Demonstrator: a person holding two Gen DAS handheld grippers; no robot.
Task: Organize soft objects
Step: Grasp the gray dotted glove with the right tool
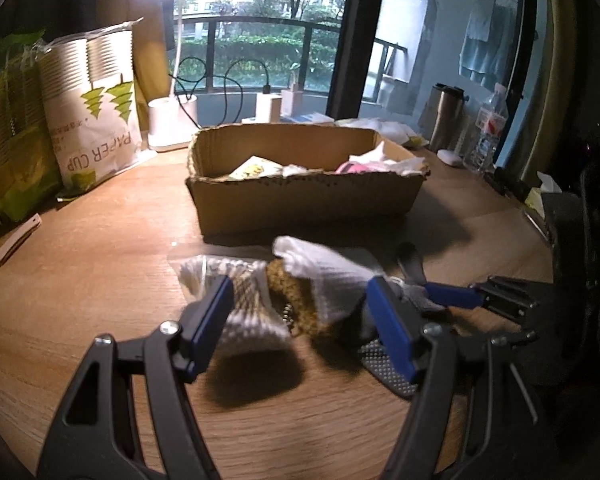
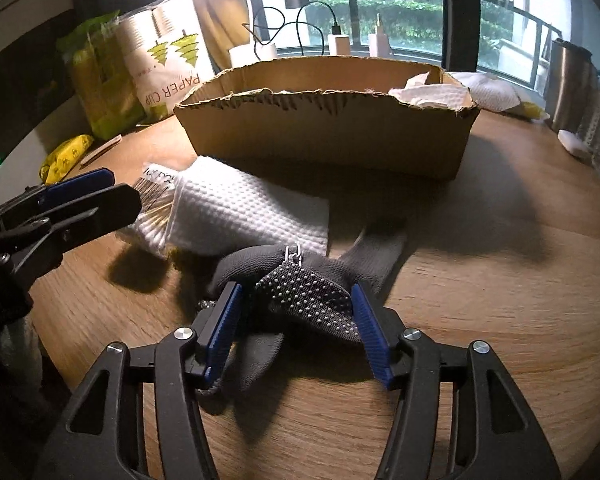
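Grey knit glove [image 2: 300,300], limp and light, lies bunched between the right gripper [image 2: 296,320]'s parted jaws; pinch the thick folded middle. Left gripper [image 1: 300,320] stands apart around a cotton-swab bag [image 1: 236,300]. White cloth [image 2: 244,212] lies just beyond; box [image 2: 324,136] farther back.

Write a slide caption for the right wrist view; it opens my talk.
Right claw open around a grey dotted glove before the cardboard box.
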